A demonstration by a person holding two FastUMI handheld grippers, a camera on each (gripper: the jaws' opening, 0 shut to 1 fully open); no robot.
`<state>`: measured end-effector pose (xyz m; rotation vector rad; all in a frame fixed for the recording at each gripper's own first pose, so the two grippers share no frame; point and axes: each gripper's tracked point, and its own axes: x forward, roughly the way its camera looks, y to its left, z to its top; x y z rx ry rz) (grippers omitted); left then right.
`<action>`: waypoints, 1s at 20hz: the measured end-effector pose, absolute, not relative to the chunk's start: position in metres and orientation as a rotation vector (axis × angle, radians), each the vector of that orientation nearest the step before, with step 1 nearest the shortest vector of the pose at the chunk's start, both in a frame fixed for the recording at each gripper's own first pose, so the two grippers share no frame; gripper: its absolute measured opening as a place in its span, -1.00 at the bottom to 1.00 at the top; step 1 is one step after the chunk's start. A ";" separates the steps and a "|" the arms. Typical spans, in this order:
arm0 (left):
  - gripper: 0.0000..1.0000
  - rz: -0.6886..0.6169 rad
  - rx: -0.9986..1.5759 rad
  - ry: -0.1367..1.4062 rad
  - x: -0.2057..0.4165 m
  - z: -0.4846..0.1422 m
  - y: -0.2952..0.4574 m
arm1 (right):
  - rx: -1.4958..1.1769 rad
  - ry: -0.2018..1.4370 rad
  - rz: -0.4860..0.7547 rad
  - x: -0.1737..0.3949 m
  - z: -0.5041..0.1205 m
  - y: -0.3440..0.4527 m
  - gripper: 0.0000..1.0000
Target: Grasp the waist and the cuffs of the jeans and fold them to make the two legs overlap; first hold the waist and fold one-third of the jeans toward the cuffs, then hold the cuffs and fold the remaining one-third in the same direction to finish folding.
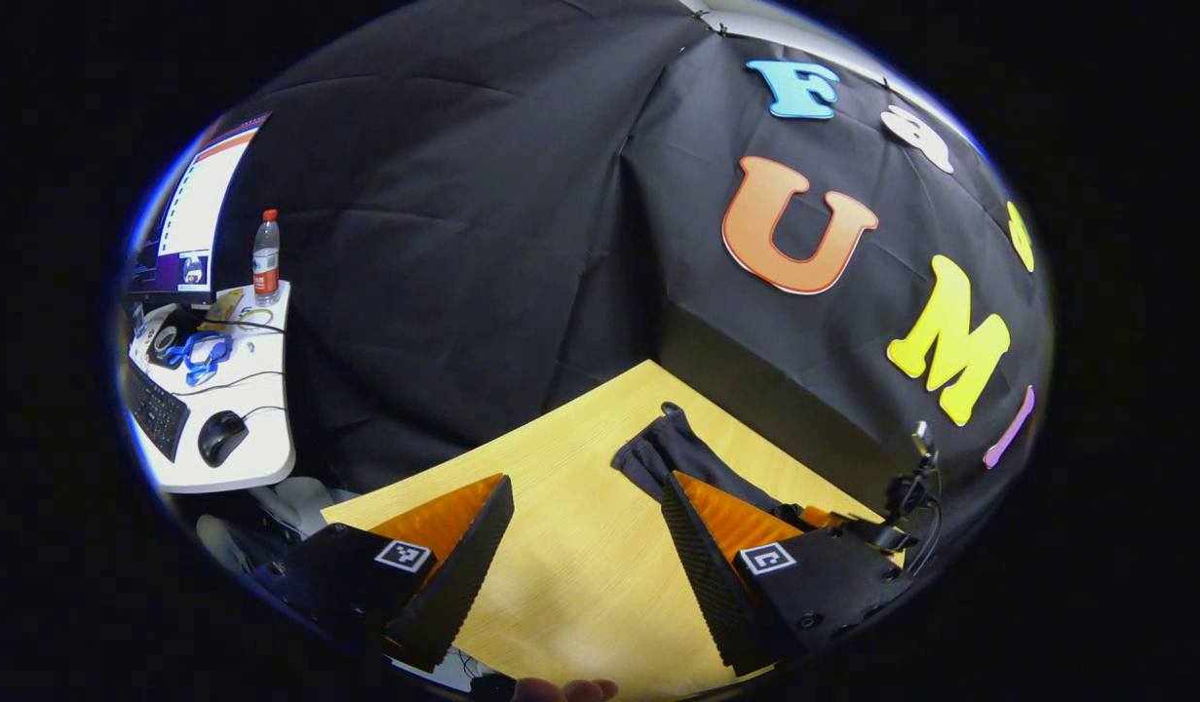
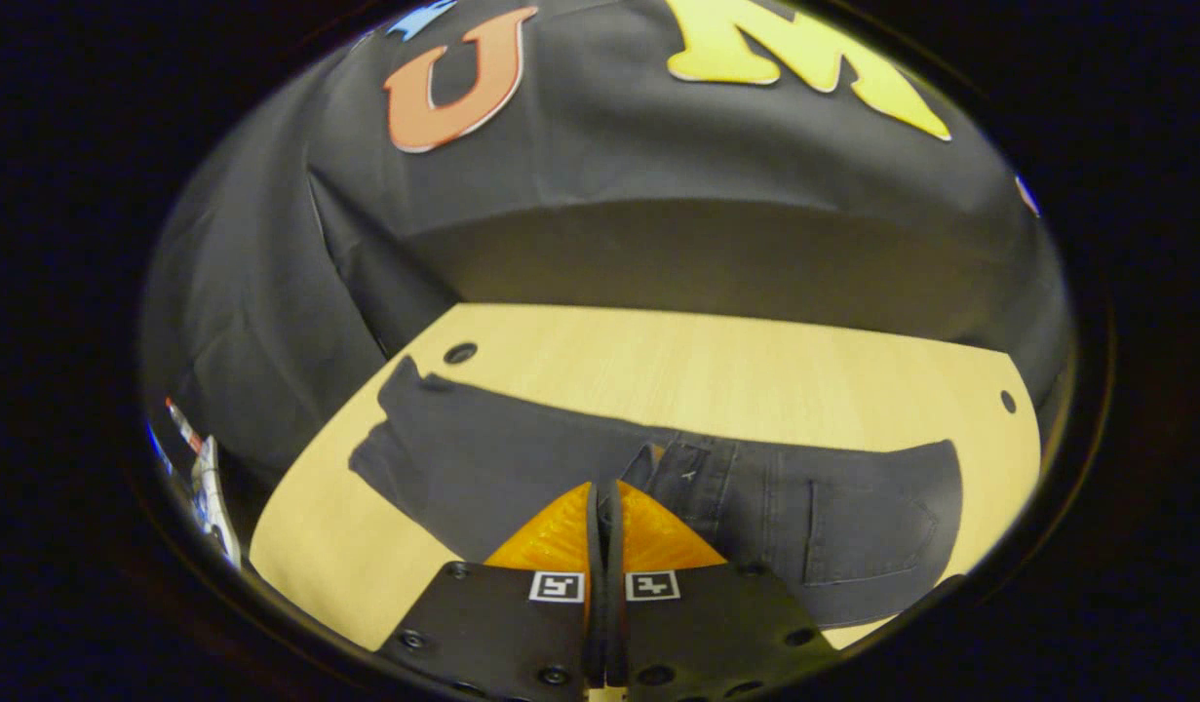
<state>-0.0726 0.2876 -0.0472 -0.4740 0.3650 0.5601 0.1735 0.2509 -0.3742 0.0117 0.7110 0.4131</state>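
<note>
The jeans [image 2: 561, 458] lie flat across the table [image 2: 716, 361], a bare strip between them and its far edge. The right gripper [image 2: 602, 502], jaws clenched together, hangs over them. The left gripper [image 1: 585, 522], jaws spread, hovers over bare table beside one cuff [image 1: 658, 448].

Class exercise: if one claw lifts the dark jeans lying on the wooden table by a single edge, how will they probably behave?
Probably floppy: the jeans lie flat on the table with soft creases, so unheld parts would likely sag. Unlikely to roll, tip or break, being cloth. The layered pocket end would possibly feel heavier.
</note>
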 end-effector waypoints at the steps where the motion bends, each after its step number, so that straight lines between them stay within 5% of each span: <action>1: 0.98 0.558 -0.477 0.365 -0.072 -0.047 0.288 | 0.004 0.721 0.422 0.172 -0.385 0.253 -0.98; 4: 0.97 0.550 -0.491 0.381 -0.066 -0.056 0.291 | 0.027 0.740 0.461 0.164 -0.396 0.260 -0.94; 10: 0.97 0.476 -0.540 0.411 -0.026 -0.071 0.273 | 0.049 0.661 0.510 0.149 -0.342 0.254 0.72; 16: 0.98 0.378 -0.927 0.460 0.050 -0.119 0.249 | 0.023 0.552 0.583 0.104 -0.246 0.198 0.84; 20: 0.98 0.321 -1.206 0.490 0.110 -0.158 0.247 | 0.053 0.543 0.521 0.086 -0.213 0.133 0.90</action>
